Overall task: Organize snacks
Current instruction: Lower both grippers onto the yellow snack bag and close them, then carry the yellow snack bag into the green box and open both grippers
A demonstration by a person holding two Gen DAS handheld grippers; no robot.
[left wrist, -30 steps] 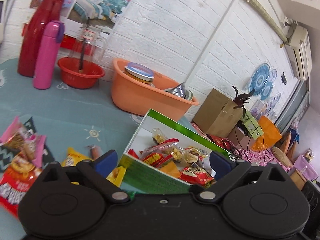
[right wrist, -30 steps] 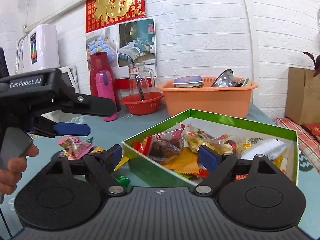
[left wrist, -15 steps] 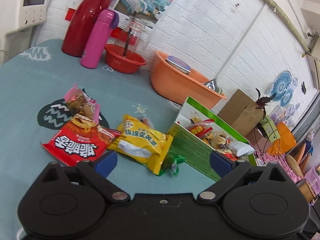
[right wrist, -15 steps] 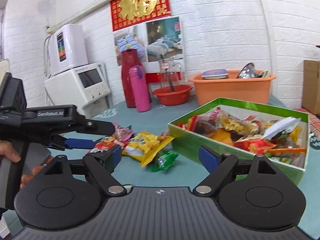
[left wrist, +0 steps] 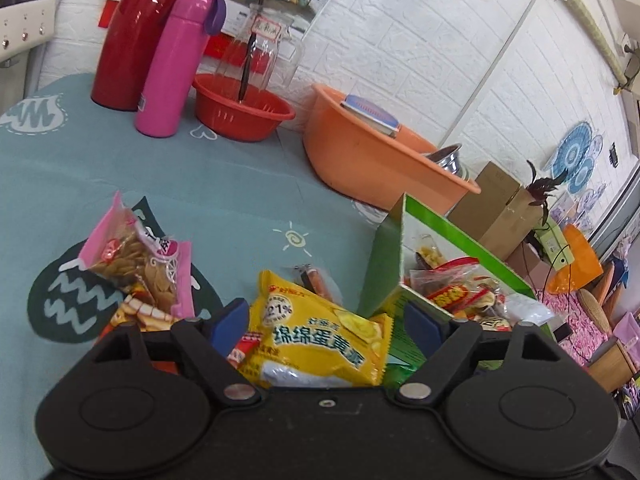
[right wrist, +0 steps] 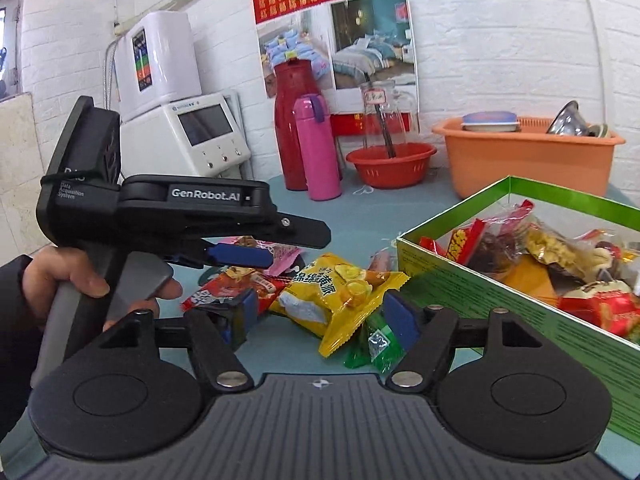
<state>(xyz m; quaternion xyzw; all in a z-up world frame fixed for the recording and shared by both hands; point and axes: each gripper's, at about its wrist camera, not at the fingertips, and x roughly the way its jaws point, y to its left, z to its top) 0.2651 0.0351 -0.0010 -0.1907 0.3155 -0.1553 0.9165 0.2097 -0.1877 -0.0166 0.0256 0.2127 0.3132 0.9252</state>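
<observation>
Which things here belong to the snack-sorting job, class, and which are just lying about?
Belonging to the job:
green box with snacks inside
yellow snack bag
pink snack packet
red snack packet
small green packet
left gripper, open
right gripper, open

Just lying about:
pink flask
red thermos
red bowl
orange basin

Left wrist view looked forward along its fingers, tilted, from low and close over the yellow snack bag (left wrist: 320, 344). Right wrist view sat level and slightly farther back, facing the rear wall, and took in the left gripper (right wrist: 240, 254) from the side. Both views shared the bag, the green box (left wrist: 384, 276), the pink bottle (left wrist: 172, 68) and the orange basin (left wrist: 360, 160).
</observation>
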